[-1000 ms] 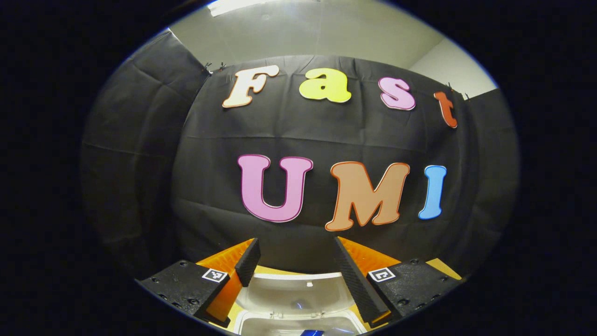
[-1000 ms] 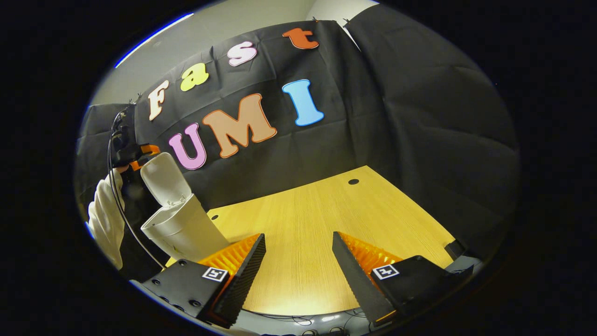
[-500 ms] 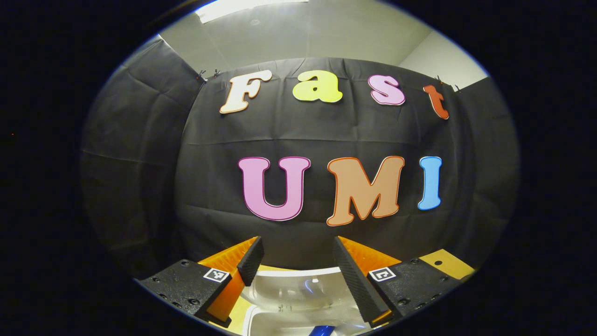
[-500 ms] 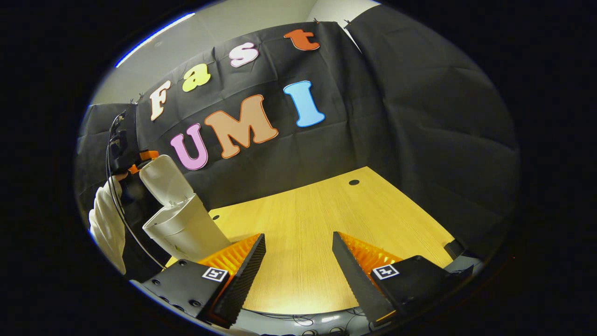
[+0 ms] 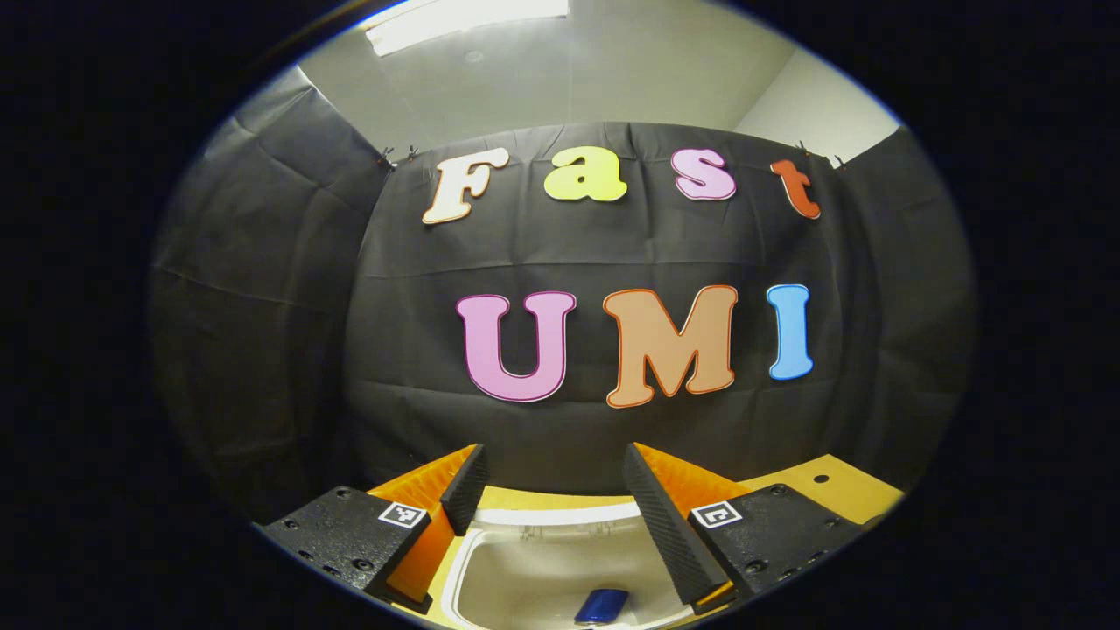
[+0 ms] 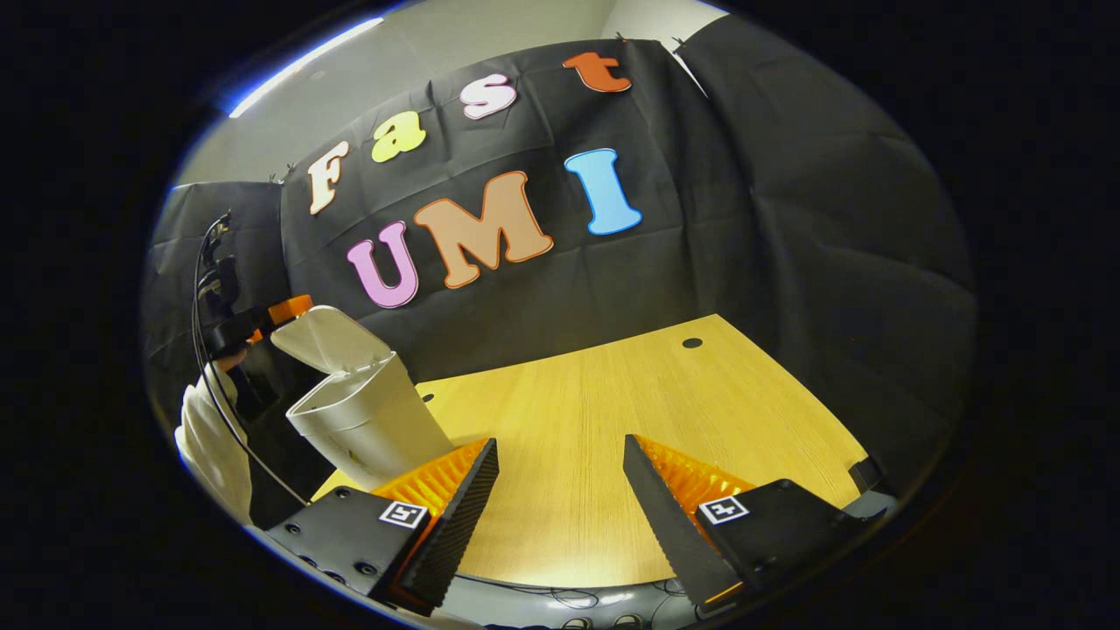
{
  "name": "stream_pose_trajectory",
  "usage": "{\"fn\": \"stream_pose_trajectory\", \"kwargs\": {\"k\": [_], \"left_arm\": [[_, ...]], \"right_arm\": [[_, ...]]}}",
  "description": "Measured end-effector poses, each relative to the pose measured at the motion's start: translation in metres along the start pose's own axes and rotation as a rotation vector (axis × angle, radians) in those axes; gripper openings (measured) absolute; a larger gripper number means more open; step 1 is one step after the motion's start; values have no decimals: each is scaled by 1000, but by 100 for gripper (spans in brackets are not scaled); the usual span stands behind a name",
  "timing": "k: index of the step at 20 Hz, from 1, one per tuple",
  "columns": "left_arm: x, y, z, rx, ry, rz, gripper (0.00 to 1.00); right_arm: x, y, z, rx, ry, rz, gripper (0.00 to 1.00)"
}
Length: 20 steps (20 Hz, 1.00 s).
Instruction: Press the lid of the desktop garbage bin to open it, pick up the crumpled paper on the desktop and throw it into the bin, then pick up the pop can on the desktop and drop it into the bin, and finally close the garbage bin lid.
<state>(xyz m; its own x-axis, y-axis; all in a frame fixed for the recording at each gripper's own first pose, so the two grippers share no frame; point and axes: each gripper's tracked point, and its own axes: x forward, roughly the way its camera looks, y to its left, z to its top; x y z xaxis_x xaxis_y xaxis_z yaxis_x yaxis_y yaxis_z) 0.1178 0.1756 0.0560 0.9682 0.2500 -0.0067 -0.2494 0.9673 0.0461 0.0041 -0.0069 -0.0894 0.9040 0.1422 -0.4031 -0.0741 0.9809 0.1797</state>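
A: What colour is the garbage bin (image 6: 372,429) showing?

B: It is showing plain white, and its lid (image 6: 328,337) is matching, with no pattern on either.

A: And inside the bin?

B: A deep blue pop can (image 5: 602,605) is lying against the pale interior.

A: The desktop (image 6: 612,411)?

B: It is glowing yellow-tan with fine straight wood grain. The booth cloth (image 6: 787,219) is hanging black, and a sleeve (image 6: 210,446) is showing white.

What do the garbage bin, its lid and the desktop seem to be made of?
The garbage bin and its lid look like smooth, off-white moulded plastic with a soft sheen and thin even walls. The desktop looks like wood or a wood-pattern laminate: light yellow, fine straight grain lines, matte; which of the two cannot be told.
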Motion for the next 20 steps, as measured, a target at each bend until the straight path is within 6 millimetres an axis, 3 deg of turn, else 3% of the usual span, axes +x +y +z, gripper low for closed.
{"fn": "stream_pose_trajectory", "kwargs": {"k": [6,11,16,20], "left_arm": [[-23,-13,-59,4,60,-16,93],[-30,-19,-96,0,92,-12,93],[-31,-15,-120,-6,126,19,93],[-33,-15,-121,11,81,28,93]], "right_arm": [[-6,2,-1,-21,4,7,96],[-10,0,-1,-46,5,-6,96],[-8,0,-5,-46,13,-8,96],[-7,1,-7,-49,16,-11,96]]}}
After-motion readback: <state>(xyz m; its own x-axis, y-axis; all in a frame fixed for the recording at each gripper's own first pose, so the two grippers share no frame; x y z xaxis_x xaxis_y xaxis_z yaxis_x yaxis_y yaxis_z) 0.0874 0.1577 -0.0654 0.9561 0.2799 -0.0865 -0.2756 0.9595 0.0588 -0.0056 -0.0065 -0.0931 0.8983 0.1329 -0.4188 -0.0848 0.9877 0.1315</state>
